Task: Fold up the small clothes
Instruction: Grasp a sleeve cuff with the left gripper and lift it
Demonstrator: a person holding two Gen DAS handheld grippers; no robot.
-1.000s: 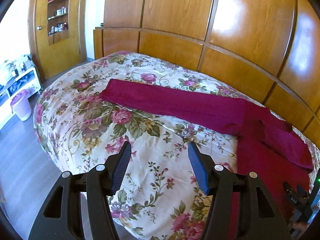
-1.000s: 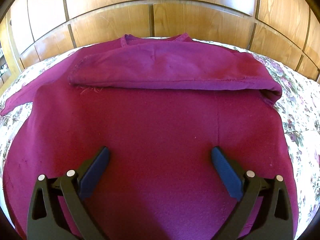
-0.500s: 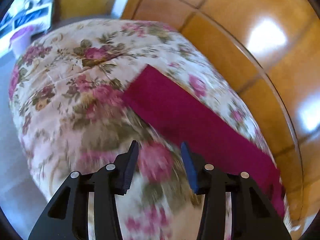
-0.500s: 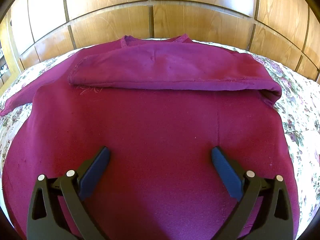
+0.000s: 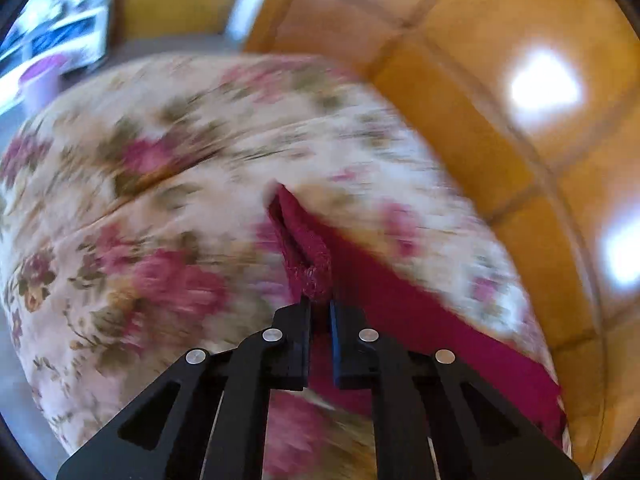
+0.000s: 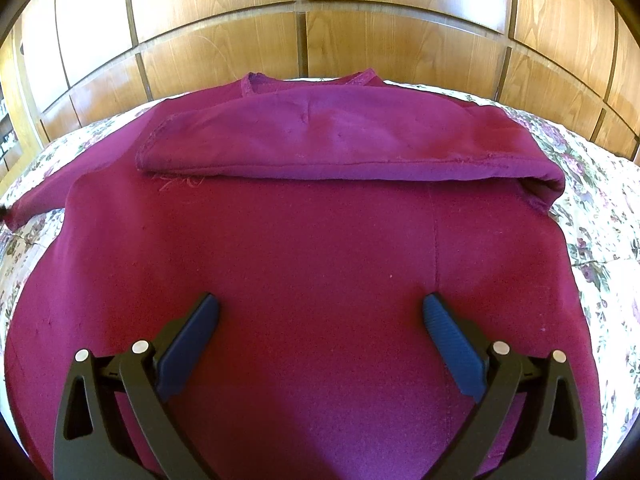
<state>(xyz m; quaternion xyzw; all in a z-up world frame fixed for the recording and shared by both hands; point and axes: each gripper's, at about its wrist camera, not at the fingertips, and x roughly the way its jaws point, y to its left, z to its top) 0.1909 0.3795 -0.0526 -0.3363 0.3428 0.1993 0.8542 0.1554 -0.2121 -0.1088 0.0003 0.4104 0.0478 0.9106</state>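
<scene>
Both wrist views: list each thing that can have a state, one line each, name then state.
left tongs: just closed, shut on the left sleeve's cuff.
right tongs: open, empty, above the sweater's body.
left sleeve: stretched out across the bedspread, cuff end bunched at the pads.
right sleeve: folded across the chest.
maroon sweater: spread flat, only partly folded.
floral bedspread: spread under the sweater.
</scene>
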